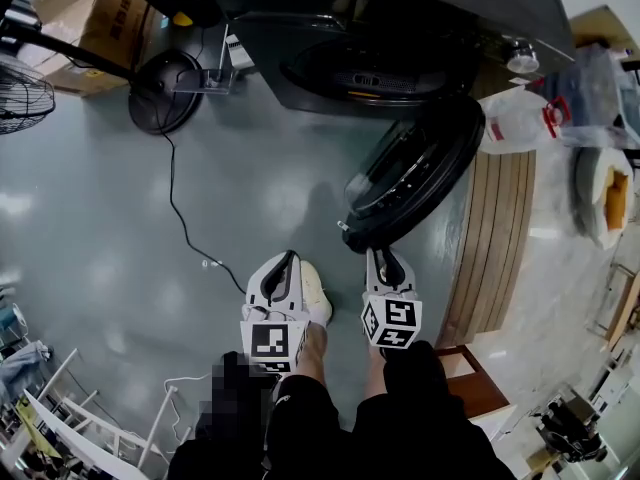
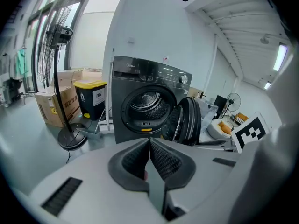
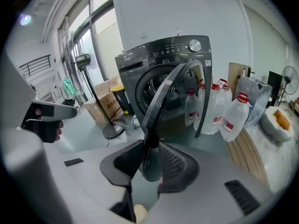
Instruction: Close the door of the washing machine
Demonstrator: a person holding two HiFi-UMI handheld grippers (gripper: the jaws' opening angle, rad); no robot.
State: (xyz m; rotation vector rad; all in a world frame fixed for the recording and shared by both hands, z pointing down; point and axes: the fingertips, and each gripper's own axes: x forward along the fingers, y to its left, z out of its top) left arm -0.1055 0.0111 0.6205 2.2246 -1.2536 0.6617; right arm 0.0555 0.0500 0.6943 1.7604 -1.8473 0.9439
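Note:
The dark grey washing machine stands at the top of the head view, its round door swung half open toward me. My right gripper is at the door's near lower edge. In the right gripper view the door's rim runs between the two pads of that gripper, which press on it. My left gripper hangs beside it over the floor, left of the door. Its pads meet at the tip of the left gripper, with nothing held. Ahead lies the open drum.
A fan's round base and its cable lie on the floor to the left. Cardboard boxes stand behind it. Water jugs and a wooden board are right of the door.

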